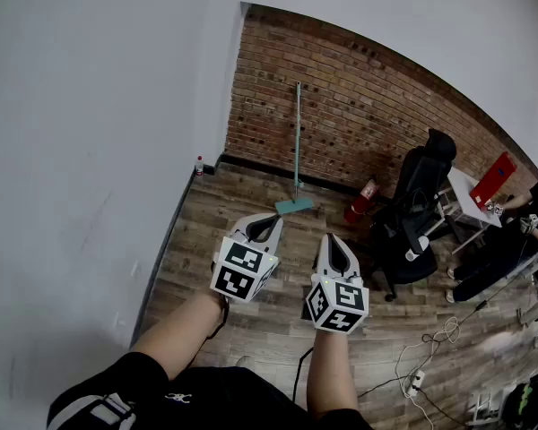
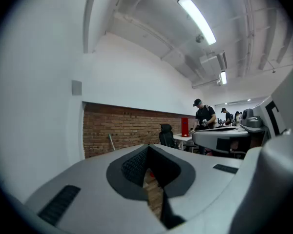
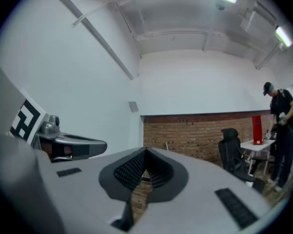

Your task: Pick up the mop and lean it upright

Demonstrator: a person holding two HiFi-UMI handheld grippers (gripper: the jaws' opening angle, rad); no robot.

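Observation:
The mop (image 1: pixel 298 141) stands upright against the brick wall (image 1: pixel 359 106), its teal head (image 1: pixel 293 206) on the wooden floor. Its thin handle also shows far off in the left gripper view (image 2: pixel 111 141) and the right gripper view (image 3: pixel 167 145). My left gripper (image 1: pixel 271 218) and right gripper (image 1: pixel 332 238) are held side by side in front of me, a good way short of the mop. Both are shut with nothing between the jaws, as seen in the left gripper's own view (image 2: pixel 147 150) and the right gripper's own view (image 3: pixel 145 152).
A black office chair (image 1: pixel 412 213) stands right of the mop, with a red fire extinguisher (image 1: pixel 359 206) by the wall. A white table (image 1: pixel 471 195) and people are at the far right. Cables and a power strip (image 1: pixel 417 379) lie on the floor. A white wall (image 1: pixel 90 150) runs along the left.

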